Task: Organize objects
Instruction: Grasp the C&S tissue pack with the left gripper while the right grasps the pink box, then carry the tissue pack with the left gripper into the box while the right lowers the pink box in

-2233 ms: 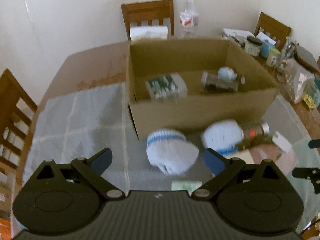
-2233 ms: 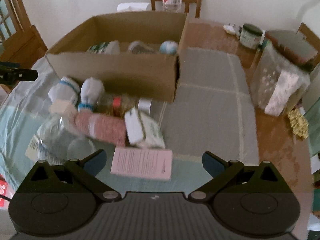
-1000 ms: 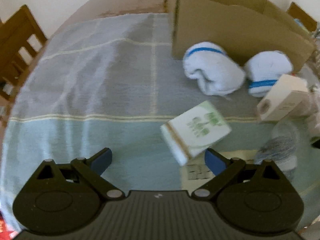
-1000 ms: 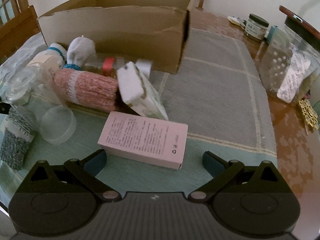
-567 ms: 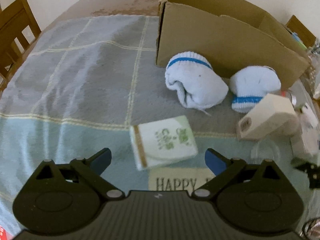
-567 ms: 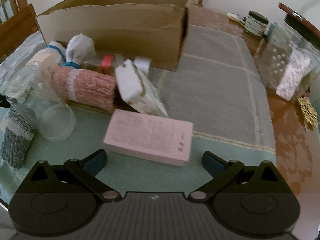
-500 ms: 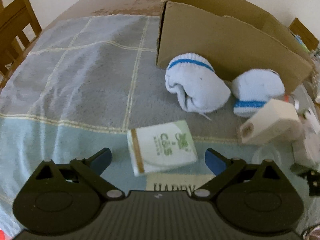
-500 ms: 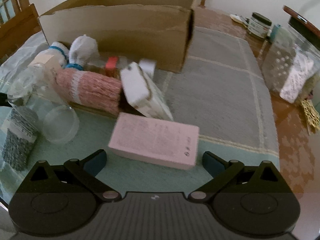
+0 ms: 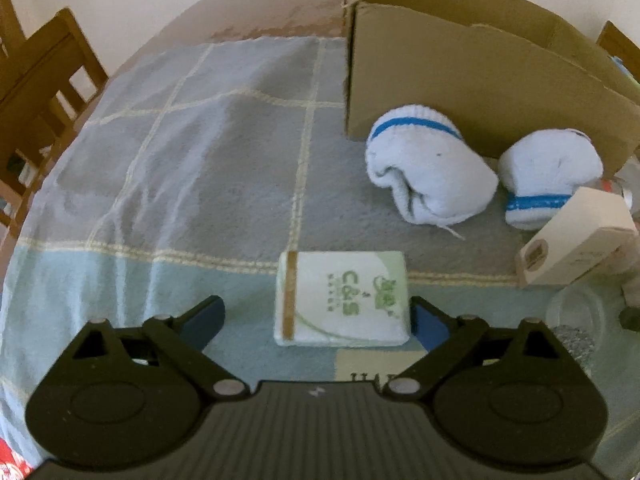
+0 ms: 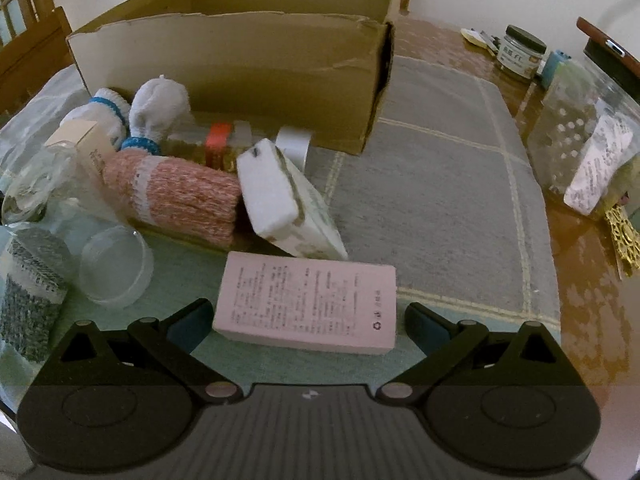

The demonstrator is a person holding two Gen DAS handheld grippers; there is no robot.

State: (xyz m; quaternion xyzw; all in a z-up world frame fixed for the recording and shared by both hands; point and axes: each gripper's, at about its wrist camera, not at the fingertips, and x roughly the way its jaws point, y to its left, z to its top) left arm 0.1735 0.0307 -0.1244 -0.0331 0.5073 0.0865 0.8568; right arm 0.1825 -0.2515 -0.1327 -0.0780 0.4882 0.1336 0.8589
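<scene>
Left gripper (image 9: 316,316) jaws wide, just been closing in; green-print tissue pack (image 9: 342,298) lies flat between them, right pad at its edge, left pad clear. Right gripper (image 10: 306,318) spread wide, pink box (image 10: 308,306) between the fingers, not clamped. Farther: two rolled white socks (image 9: 430,176) against the cardboard box (image 9: 480,80), right of centre on the cloth (image 9: 180,160).

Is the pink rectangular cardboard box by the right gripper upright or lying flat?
Lying flat. The pink rectangular cardboard box rests on its broad side on the cloth, printed face up, between the open right gripper fingers.
</scene>
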